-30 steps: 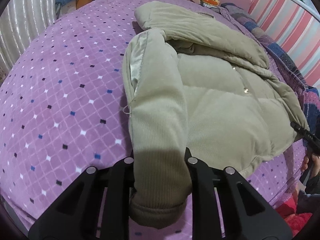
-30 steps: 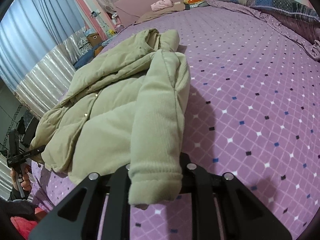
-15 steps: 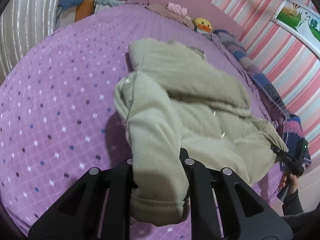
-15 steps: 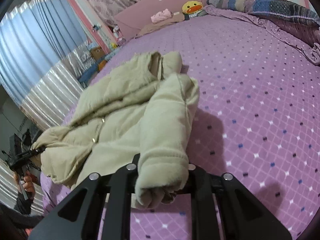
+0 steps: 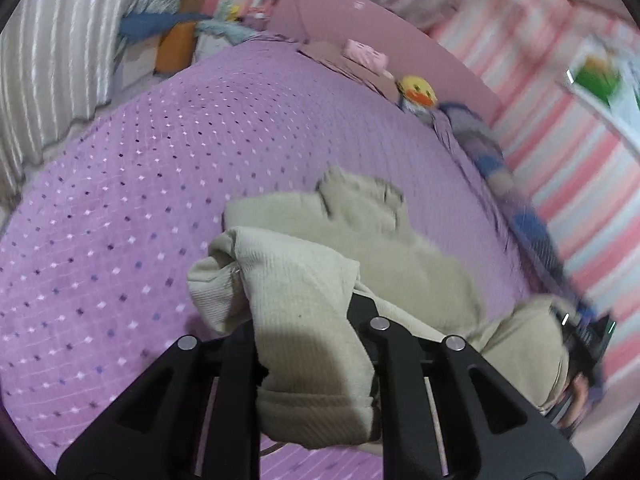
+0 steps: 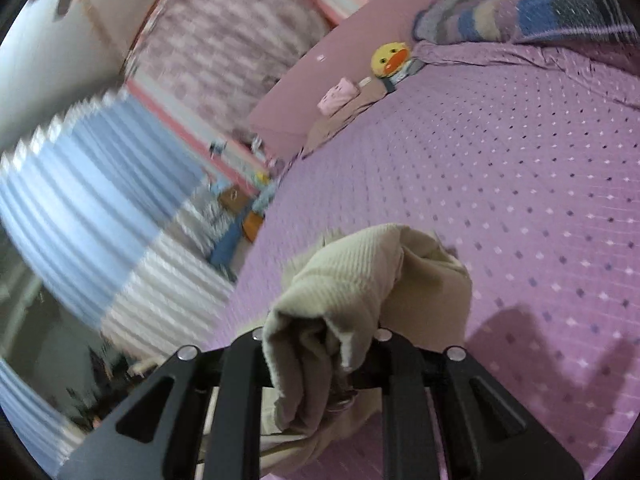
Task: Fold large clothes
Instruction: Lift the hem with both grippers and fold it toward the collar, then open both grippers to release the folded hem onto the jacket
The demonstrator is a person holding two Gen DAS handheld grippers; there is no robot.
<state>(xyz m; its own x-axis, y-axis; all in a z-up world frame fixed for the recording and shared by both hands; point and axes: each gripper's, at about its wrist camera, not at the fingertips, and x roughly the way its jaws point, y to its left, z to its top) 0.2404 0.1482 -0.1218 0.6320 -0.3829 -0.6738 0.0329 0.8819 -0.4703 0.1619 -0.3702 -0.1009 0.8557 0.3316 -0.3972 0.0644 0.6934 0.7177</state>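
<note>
I keep each hand-held gripper, left (image 5: 310, 344) and right (image 6: 320, 364), pinching a jacket (image 5: 400, 264) cuff, lifting both evenly above the bed (image 5: 120, 200).

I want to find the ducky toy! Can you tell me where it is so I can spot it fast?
Look at the big purple bedspread and follow it up to the plain pink headboard. The duck toy sits right at its foot, beside a small pink plush. It is the only bright yellow thing there, with an orange beak.
</note>
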